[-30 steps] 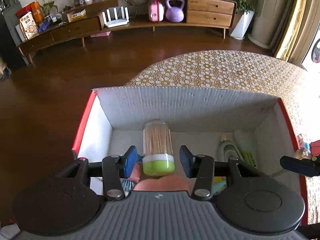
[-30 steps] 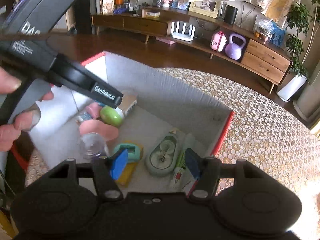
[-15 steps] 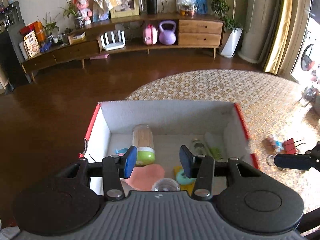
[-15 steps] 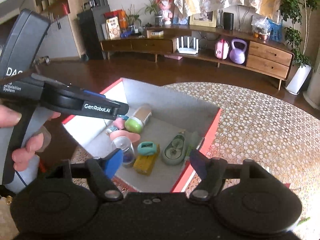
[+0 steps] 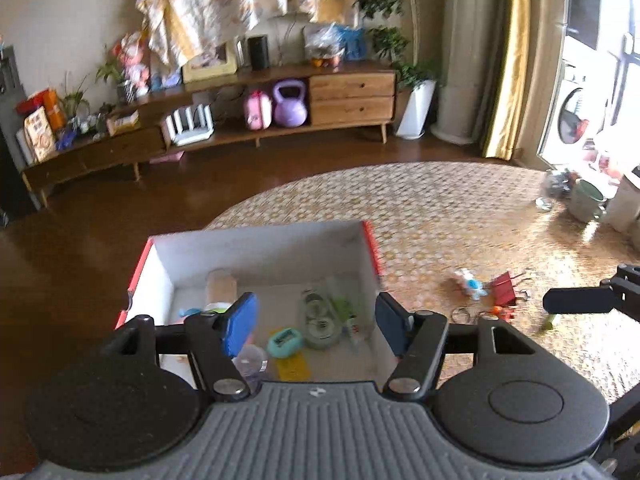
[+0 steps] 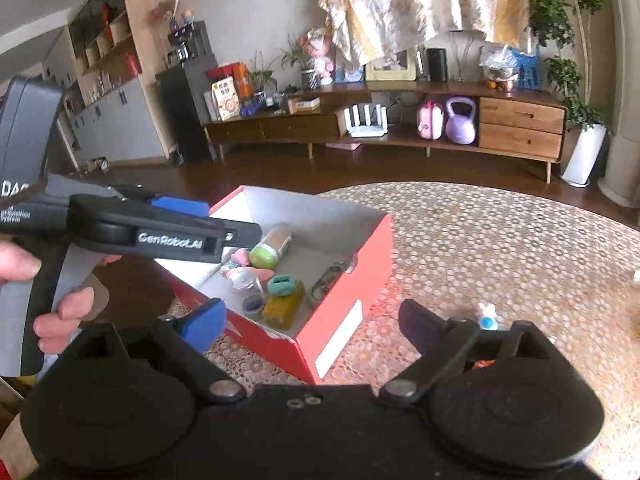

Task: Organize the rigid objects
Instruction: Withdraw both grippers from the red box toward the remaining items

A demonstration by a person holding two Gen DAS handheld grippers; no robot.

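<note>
- Since a second ago both grippers have pulled back and up from the red box (image 6: pixel 352 256): the toothpick jar (image 6: pixel 269 249), then standing close between the left fingers, now lies on the box floor, and the whole box fits in both views.
- The left gripper (image 5: pixel 316 322) has just been opening its jaws; nothing sits between its blue pads, and the box contents show only behind the gap.
- The right gripper (image 6: pixel 312 326) has also just been spreading; its jaws stand wide apart and empty above the near corner of the box.
- The box is red outside and white inside, with a white label patch on its near end, and it sits at the edge of the round table (image 6: pixel 500 240) covered in a patterned cloth.
- Inside lie the jar with its green cap, a teal clip (image 6: pixel 282 284) on a yellow block (image 6: pixel 282 310), a clear lidded cup (image 6: pixel 244 280), a pink piece (image 6: pixel 241 257) and a grey-green tape dispenser (image 5: pixel 320 320).
- In the right wrist view, "GenRobot.AI" reads on the side of the left gripper, held by a hand (image 6: pixel 60 312); "DAS" shows partly on its body.
- Right of the box, a small white-and-blue toy (image 6: pixel 487 317) and a red binder clip (image 5: pixel 505 286) lie on open cloth, well apart from the box wall.
</note>
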